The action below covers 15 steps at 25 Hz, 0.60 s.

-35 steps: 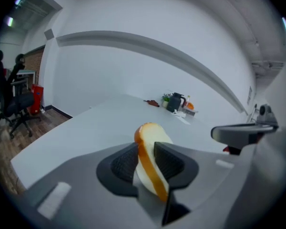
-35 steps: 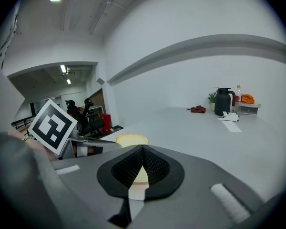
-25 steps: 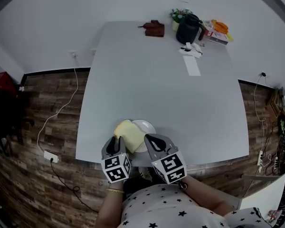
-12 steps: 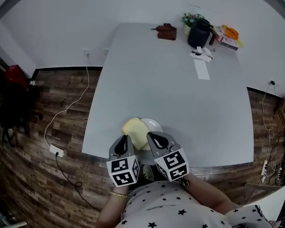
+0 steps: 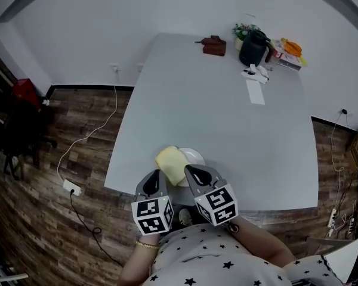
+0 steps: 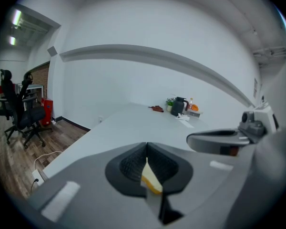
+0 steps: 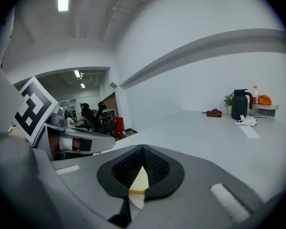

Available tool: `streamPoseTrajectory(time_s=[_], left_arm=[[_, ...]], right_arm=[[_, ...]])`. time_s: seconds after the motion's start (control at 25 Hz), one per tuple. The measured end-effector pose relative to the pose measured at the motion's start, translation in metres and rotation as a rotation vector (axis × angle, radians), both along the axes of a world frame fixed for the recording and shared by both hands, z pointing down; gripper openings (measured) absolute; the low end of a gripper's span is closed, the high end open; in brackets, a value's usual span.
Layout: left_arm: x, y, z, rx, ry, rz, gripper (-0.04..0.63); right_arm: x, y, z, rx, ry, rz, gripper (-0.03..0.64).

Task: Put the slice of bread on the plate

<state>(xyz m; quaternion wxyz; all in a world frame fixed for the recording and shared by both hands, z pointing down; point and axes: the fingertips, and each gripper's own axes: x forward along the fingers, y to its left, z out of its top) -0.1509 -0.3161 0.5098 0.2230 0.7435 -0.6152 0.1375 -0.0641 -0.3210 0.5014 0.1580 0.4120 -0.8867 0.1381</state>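
While the head view looked down, the slice of bread (image 5: 169, 162) covered the left side of the white plate (image 5: 194, 157); the left gripper (image 5: 157, 176) and right gripper (image 5: 188, 171) sat just on the near side of the plate, both touching the bread; the plate was by the near edge of the grey table (image 5: 227, 106); a black jug (image 5: 253, 47) stood far past the plate.

Seen from the left gripper view, the left gripper (image 6: 147, 149) had its jaws pinched on the yellow bread (image 6: 150, 180); the right gripper (image 6: 226, 140) was close beside it.

Seen from the right gripper view, the right gripper (image 7: 143, 151) pinched the bread (image 7: 139, 182) too.
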Motion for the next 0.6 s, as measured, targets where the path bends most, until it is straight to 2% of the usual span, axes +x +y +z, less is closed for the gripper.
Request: streamPoseTrajectory(time_s=[0.6], left_arm=[[0.01,0.008,-0.002,0.009,-0.012,0.047,0.009]], right_arm=[[-0.004,0.014,-0.002,0.018,0.013,-0.008,-0.002]])
